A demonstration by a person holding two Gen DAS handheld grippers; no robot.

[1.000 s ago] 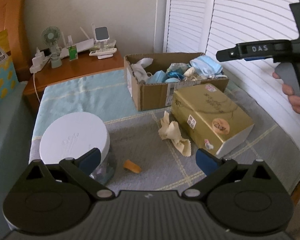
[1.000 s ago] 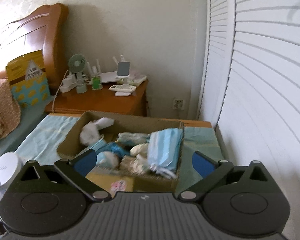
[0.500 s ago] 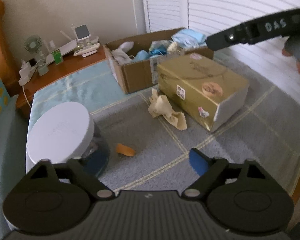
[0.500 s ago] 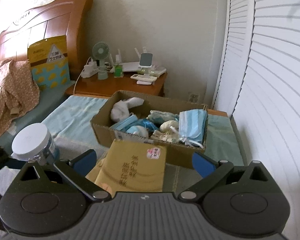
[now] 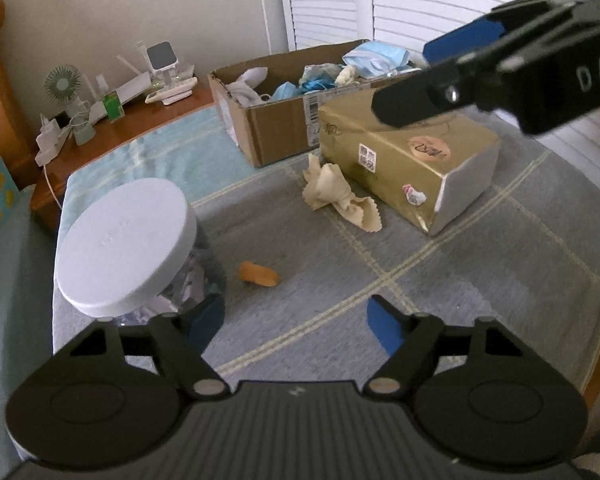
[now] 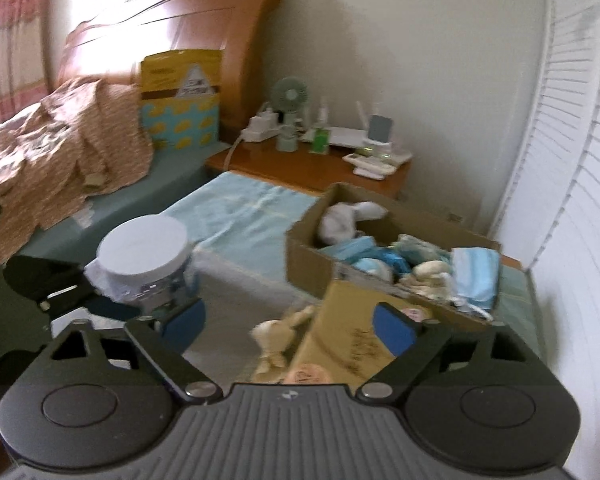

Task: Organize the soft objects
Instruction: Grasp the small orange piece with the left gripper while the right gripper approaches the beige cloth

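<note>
My left gripper point(image 5: 296, 320) hangs low over the grey checked blanket point(image 5: 440, 280), its jaws closing with only blanket between them. Its left pad point(image 5: 208, 320) is close beside the base of a clear jar with a white lid point(image 5: 124, 240). A small orange piece point(image 5: 259, 274) lies just ahead, and a crumpled cream cloth point(image 5: 340, 196) beyond it. My right gripper point(image 6: 288, 326) hovers above a gold box point(image 6: 352, 344), its jaws closing on nothing; it also shows from the left wrist point(image 5: 500, 76). A cardboard box point(image 6: 312, 264) behind holds masks and other soft things.
A wooden bedside table point(image 6: 300, 168) with a fan, a power strip and small devices stands at the back. A bed with a patterned cloth point(image 6: 60, 148) lies left. White louvred doors point(image 6: 572, 200) run along the right, close to the blanket's edge.
My right gripper swung left, from over the cardboard box to over the gold box, and its jaws narrowed a little. The left gripper sank slightly, rolled, and its jaws came closer together.
</note>
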